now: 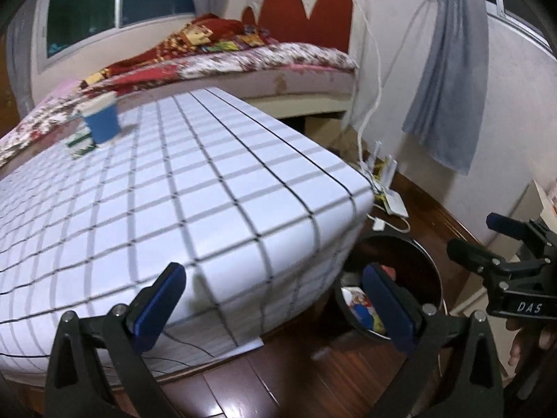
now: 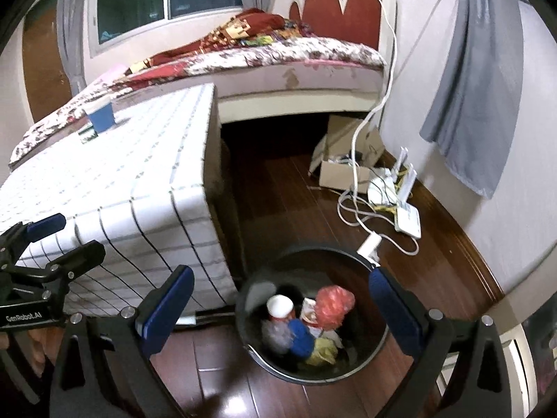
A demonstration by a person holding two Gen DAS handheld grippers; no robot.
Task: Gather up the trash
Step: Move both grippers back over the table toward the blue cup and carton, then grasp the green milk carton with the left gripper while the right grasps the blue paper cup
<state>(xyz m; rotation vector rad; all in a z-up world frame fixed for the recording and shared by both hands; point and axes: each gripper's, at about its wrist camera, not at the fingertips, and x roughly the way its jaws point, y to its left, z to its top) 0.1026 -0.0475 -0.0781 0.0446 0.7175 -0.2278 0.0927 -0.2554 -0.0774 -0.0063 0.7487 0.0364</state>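
A black round trash bin (image 2: 323,263) stands on the wood floor by the table's corner. It holds a red crumpled wrapper (image 2: 334,303), a white paper cup (image 2: 280,306) and other scraps. My right gripper (image 2: 282,308) hangs open over the bin with nothing between its fingers. My left gripper (image 1: 275,299) is open and empty at the near edge of the checked tablecloth (image 1: 216,188). At the far end of the table stand a blue cup (image 1: 102,120) and a green-and-white carton (image 1: 80,142), both well away from the grippers.
A bed (image 2: 296,59) lies behind the table. On the floor to the right are a cardboard box (image 2: 343,170), a white router (image 2: 407,216) and loose cables (image 2: 358,209). A grey curtain (image 2: 477,80) hangs on the right wall.
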